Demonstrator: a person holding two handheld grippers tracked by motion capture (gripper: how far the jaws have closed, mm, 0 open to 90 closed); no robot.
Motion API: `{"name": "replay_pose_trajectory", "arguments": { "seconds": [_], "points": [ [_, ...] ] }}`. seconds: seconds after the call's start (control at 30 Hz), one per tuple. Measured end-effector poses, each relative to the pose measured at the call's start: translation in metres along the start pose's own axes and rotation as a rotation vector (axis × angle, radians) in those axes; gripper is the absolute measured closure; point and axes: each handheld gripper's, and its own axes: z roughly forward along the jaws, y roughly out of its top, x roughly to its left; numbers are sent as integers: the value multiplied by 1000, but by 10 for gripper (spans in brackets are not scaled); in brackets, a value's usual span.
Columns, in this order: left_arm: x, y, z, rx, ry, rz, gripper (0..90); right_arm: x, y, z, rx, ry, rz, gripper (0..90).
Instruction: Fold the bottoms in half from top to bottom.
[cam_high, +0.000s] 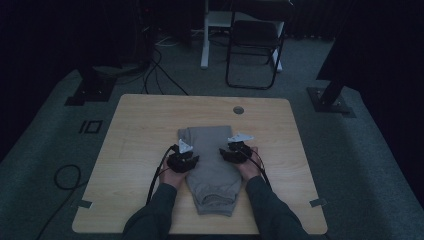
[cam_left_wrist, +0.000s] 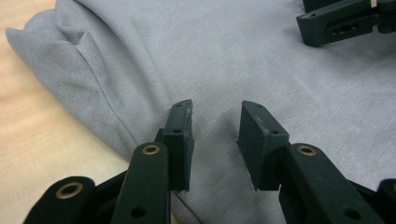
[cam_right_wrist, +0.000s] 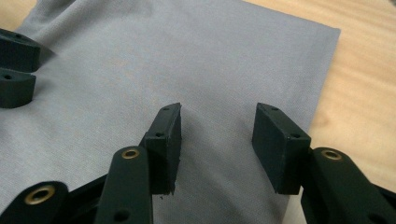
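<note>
High view: grey folded trousers mid-table, left gripper and right gripper spread above, pinching nothing; likely to snag one layer only, undoing the fold.

The high view is fixed above the person's side, facing forward and down, covering the whole desk from a distance. Each gripper view rides on its claw, looking along the jaws at close range. All three views share the folded grey garment.
</note>
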Motion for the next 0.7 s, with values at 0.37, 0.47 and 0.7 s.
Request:
{"name": "replay_pose_trajectory", "arguments": {
  "seconds": [0.37, 0.47, 0.7],
  "points": [
    [-20, -27, -32, 20, -70, 23, 647, 27, -29, -35, 16, 55, -43, 535],
    [-28, -30, -36, 29, -86, 32, 647, 29, -36, -42, 9, 66, -53, 538],
    [-8, -8, -48, -52, -49, 17, 716, 28, -37, -45, 11, 71, -43, 557]
  ]
}}
